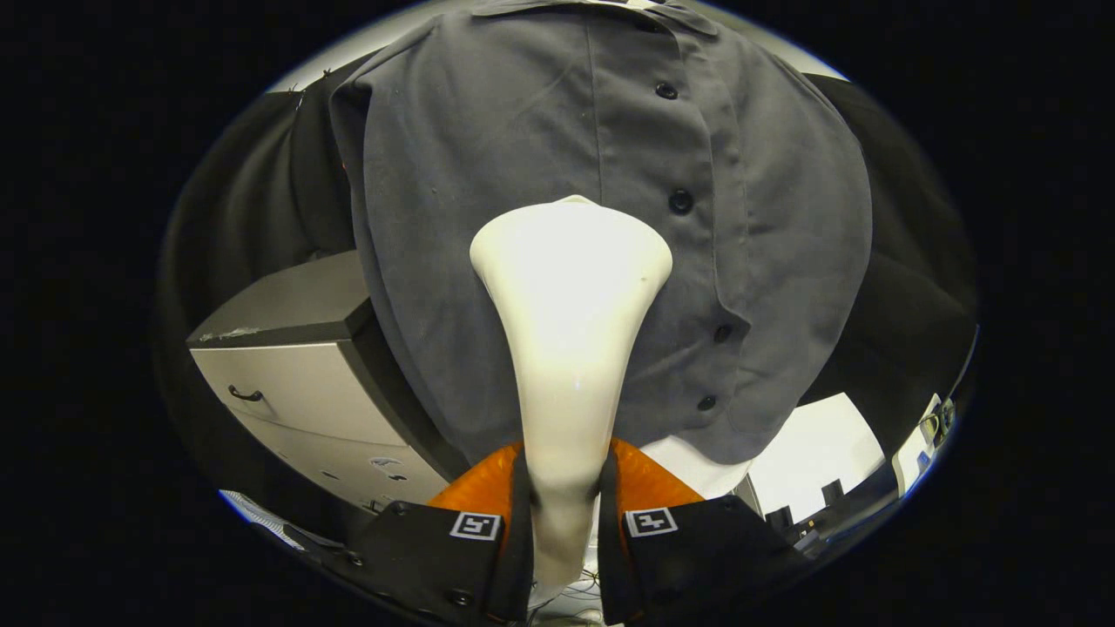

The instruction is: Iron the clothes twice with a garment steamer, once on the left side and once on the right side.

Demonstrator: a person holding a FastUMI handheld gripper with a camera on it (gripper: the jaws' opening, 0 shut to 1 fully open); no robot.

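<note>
My steamer (pixel 571 287) stands up from between my fingers, a pale, glossy wand whose narrow neck sits clamped in my hand-held gripper (pixel 564 522) and whose head flares wide just ahead of the fingertips. Both fingers press on the neck, one on each side, so the jaws are closed on it with only the neck's width between them.

The wide head lies against the front of the shirt (pixel 523 148), at about mid-height, on the panel just beside the button strip. The shirt is grey, hangs upright beyond the fingers and faces me, its collar at the top. A row of dark buttons (pixel 680 201) runs down the placket, close beside the steamer head on one side. The cloth shows soft folds, and the lower hem curves round behind the steamer's neck.

Beyond the shirt hangs the dark booth wall (pixel 261 200). Low down on the side away from the buttons stands a grey cabinet (pixel 296 374) with a drawer and a small dark handle (pixel 246 395). On the other side, below the hem, I see a bright white surface (pixel 810 453); what it belongs to I cannot tell.
</note>
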